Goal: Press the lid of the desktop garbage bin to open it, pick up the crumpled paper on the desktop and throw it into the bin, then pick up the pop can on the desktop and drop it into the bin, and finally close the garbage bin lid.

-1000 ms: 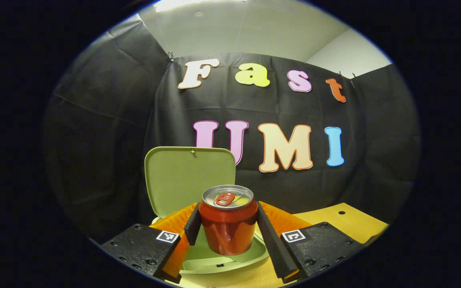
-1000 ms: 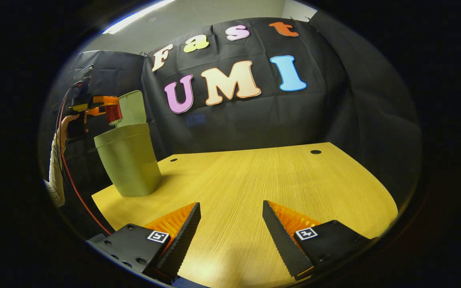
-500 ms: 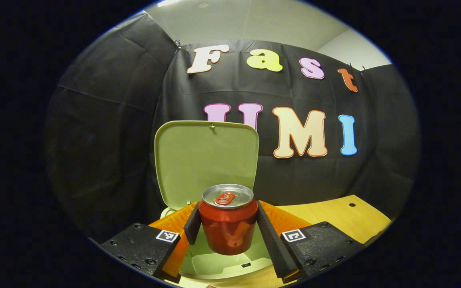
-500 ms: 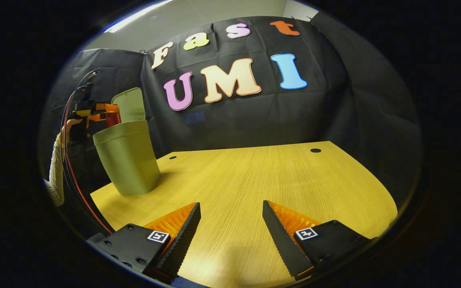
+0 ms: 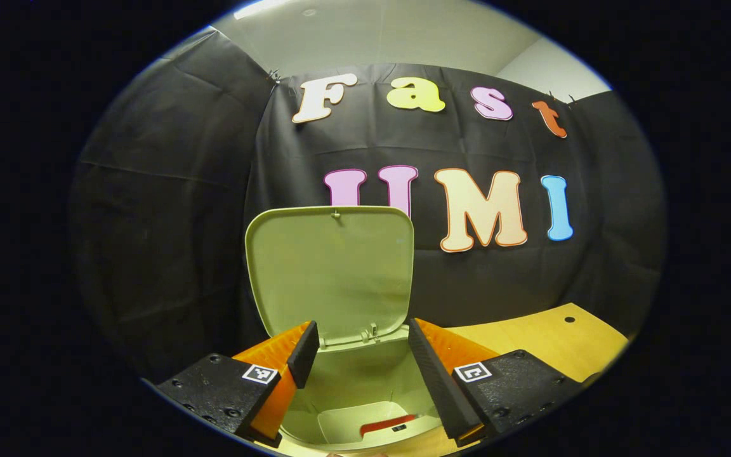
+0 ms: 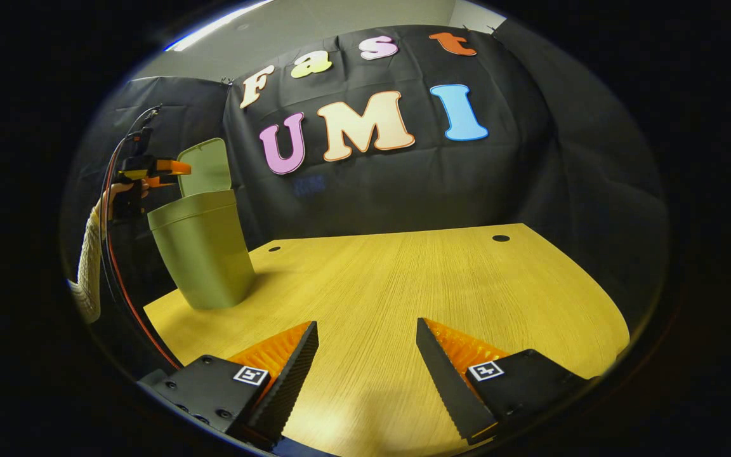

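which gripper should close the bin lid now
Left, probably. The left gripper is open right over the bin, with the raised lid just ahead. The right gripper hovers over the table, well away.

The bin (image 6: 202, 254) and its raised lid (image 5: 330, 270) are pale olive green. A red strip (image 5: 388, 424) shows inside it. The bench (image 6: 403, 285) is yellow wood grain.
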Demonstrator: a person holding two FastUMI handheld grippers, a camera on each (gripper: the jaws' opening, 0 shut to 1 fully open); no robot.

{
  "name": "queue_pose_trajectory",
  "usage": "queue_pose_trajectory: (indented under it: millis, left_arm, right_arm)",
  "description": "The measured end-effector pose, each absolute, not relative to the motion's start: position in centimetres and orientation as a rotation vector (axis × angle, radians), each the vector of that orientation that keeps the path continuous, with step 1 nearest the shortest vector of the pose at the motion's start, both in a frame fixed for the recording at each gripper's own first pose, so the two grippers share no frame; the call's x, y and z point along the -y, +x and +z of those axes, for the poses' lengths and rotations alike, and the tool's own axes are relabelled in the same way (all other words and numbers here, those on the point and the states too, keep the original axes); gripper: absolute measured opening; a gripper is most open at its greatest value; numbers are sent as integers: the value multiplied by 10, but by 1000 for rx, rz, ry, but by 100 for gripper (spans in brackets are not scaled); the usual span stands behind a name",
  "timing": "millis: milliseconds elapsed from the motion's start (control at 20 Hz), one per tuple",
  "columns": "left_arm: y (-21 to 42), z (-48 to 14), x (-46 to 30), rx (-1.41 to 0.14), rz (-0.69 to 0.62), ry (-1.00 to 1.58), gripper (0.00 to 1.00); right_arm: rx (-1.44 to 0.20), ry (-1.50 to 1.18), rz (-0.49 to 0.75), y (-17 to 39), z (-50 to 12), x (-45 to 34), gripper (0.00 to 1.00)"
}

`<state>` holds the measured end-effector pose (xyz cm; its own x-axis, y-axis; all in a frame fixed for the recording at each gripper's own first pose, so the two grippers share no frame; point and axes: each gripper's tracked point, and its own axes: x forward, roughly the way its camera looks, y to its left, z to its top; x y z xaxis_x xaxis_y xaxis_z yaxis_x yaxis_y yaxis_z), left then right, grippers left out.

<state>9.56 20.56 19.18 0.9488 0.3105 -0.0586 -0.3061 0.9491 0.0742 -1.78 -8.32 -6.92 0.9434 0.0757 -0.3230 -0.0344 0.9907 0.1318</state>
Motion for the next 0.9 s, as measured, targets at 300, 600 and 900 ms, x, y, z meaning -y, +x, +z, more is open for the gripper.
queue_pose_trajectory:
  millis: [300,600,900]
  left_arm:
    - [104,229,-205,-32,327,88,86]
    - [119,285,-196,41,327,118,86]
    - [136,325,-197,78,351,124,84]
  right_arm:
    - [-311,124,54,-18,-61,85,98]
    - [-318,139,51,-20,-64,87,98]
    - [-321,148,37,-23,-63,91,98]
